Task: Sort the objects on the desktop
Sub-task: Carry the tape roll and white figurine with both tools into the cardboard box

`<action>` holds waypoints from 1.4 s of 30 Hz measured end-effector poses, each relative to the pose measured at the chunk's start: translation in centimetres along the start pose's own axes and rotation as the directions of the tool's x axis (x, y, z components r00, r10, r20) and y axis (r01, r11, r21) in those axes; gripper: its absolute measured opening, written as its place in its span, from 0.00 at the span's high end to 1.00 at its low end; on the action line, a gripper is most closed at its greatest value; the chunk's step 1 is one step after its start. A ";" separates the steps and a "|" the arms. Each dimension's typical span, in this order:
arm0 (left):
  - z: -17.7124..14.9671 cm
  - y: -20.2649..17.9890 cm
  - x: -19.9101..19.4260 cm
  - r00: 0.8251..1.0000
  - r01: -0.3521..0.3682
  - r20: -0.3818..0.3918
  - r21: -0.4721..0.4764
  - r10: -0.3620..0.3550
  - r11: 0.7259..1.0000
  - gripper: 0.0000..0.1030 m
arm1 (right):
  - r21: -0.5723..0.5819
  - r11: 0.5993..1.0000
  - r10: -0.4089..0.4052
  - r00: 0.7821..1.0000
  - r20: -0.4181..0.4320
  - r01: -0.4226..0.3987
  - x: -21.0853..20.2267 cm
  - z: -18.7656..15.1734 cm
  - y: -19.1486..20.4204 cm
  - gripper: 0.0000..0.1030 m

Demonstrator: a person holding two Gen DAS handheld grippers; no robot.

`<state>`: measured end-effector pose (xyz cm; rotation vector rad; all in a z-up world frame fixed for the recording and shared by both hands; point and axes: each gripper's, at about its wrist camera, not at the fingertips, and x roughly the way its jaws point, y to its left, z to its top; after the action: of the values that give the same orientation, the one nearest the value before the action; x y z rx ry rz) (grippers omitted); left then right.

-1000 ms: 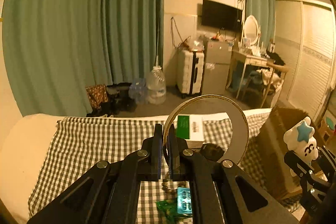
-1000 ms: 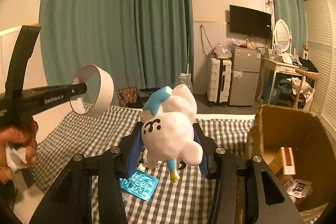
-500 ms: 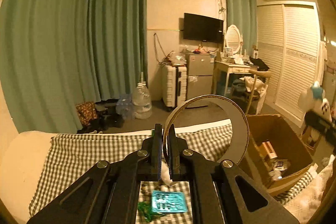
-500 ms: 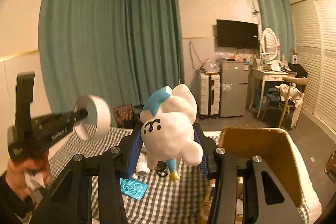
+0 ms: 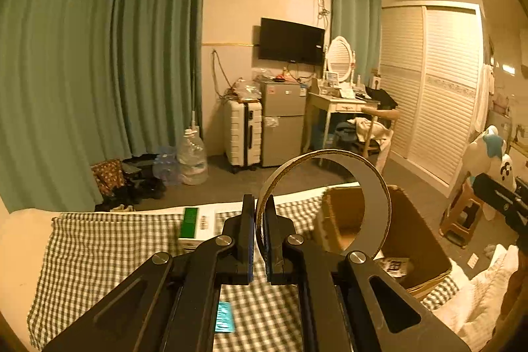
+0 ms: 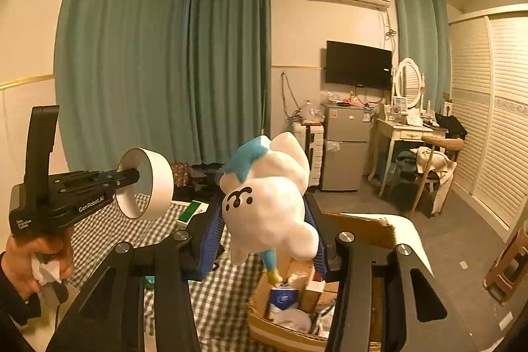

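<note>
The left gripper [image 5: 259, 240] pinched the rim of a big tape ring [image 5: 376, 203] between its two jaws. The ring stood up on its edge in the air, over the checked cloth [image 5: 99, 249] that covered the table. Through the hole in the ring you could see part of a brown cardboard box [image 5: 412, 233]. The box sat at the right edge of the table. In the right wrist view the same ring [image 6: 155, 183] looked white and round, and it stuck out from the tip of the left gripper [image 6: 133, 177]. A hand [image 6: 36, 256] held that gripper's handle, with a bit of white tissue in it.

The right gripper [image 6: 264, 240] pinched a white toy [image 6: 267, 203] between its blue pads. The toy had a blue star on top, a small black face and a little blue and yellow tail hanging down. It hung just above the open box [image 6: 359, 230], not touching it. Some small packs and a round blue and white tin lay inside the box. In the left wrist view the toy [image 5: 491, 154] showed far off to the right, past the box.

A green and white box [image 5: 194, 223] lay near the far edge of the table. A small teal pack [image 5: 224, 317] lay on the cloth near the front edge, under the left gripper.
</note>
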<state>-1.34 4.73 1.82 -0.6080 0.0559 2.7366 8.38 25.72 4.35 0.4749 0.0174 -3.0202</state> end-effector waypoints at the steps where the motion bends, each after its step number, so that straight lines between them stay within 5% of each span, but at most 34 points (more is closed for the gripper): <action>1: 0.2 -0.7 0.1 1.000 0.007 -0.003 0.010 -0.007 1.000 0.96 | 0.011 1.000 0.016 1.000 -0.009 -0.015 0.2 -0.1 -0.7 0.56; 11: 0.8 -8.0 3.0 0.996 0.065 -0.069 0.078 -0.059 0.995 0.96 | 0.103 0.994 -0.034 0.999 -0.028 0.037 0.2 -2.1 -6.6 0.56; 22: -2.4 -15.7 10.4 0.973 0.136 -0.205 0.146 -0.104 0.980 0.96 | 0.184 0.978 -0.080 0.991 -0.110 0.100 2.5 -4.7 -12.7 0.56; 42: -9.4 -18.8 17.5 0.918 0.167 -0.389 0.190 -0.082 0.968 0.92 | 0.207 0.967 -0.072 0.936 -0.345 0.151 8.5 -10.3 -14.9 0.56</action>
<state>-6.17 26.97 -13.33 -1.0262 0.3922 2.4079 2.17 40.15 -8.04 1.0401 -0.2974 -3.0220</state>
